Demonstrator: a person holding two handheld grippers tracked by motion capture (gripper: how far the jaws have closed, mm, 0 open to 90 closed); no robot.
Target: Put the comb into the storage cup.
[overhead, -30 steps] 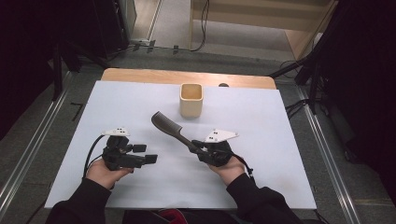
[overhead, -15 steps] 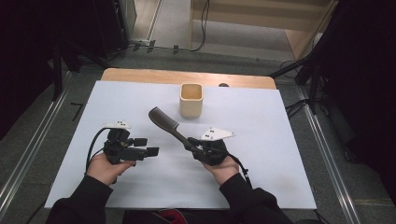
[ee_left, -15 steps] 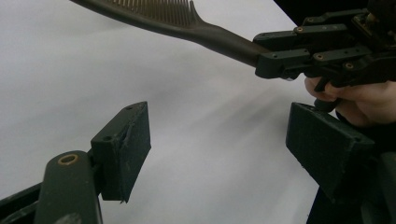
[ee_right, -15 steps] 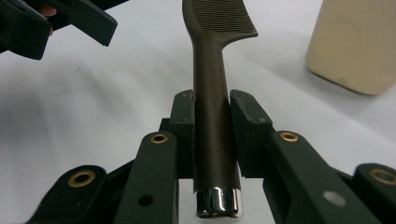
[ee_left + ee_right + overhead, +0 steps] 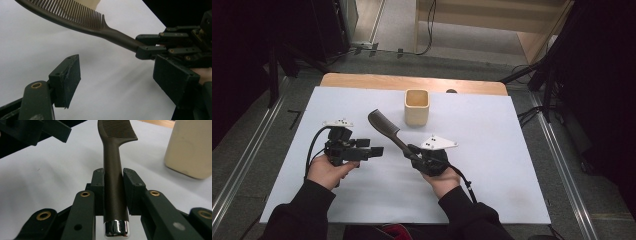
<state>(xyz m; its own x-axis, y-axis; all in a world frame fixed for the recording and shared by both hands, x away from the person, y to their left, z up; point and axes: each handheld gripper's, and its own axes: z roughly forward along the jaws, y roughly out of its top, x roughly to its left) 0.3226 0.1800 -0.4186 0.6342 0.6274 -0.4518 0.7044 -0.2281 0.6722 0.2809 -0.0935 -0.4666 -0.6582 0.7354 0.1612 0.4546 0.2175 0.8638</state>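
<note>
A dark brown comb (image 5: pixel 384 128) is held off the white table cover, its toothed head pointing up-left. My right gripper (image 5: pixel 413 152) is shut on its handle; in the right gripper view the pads (image 5: pixel 131 180) clamp the comb (image 5: pixel 113 152) on both sides, with the chrome end cap toward the camera. My left gripper (image 5: pixel 375 150) hovers just left of the comb, open. In the left gripper view its pads (image 5: pixel 67 79) stand wide apart with nothing between them, below the comb (image 5: pixel 75 18) and the right gripper (image 5: pixel 160 46). A cream square cup (image 5: pixel 417 107) stands upright behind them.
A white cover (image 5: pixel 492 150) lies over the wooden table (image 5: pixel 362 80). The cup (image 5: pixel 190 147) stands close to the comb's right in the right gripper view. Metal rails run along both sides of the table. Cables lie on the floor beyond it.
My left gripper has lifted and moved away from the person, closer to the comb's handle. The right gripper with the comb has barely shifted.
</note>
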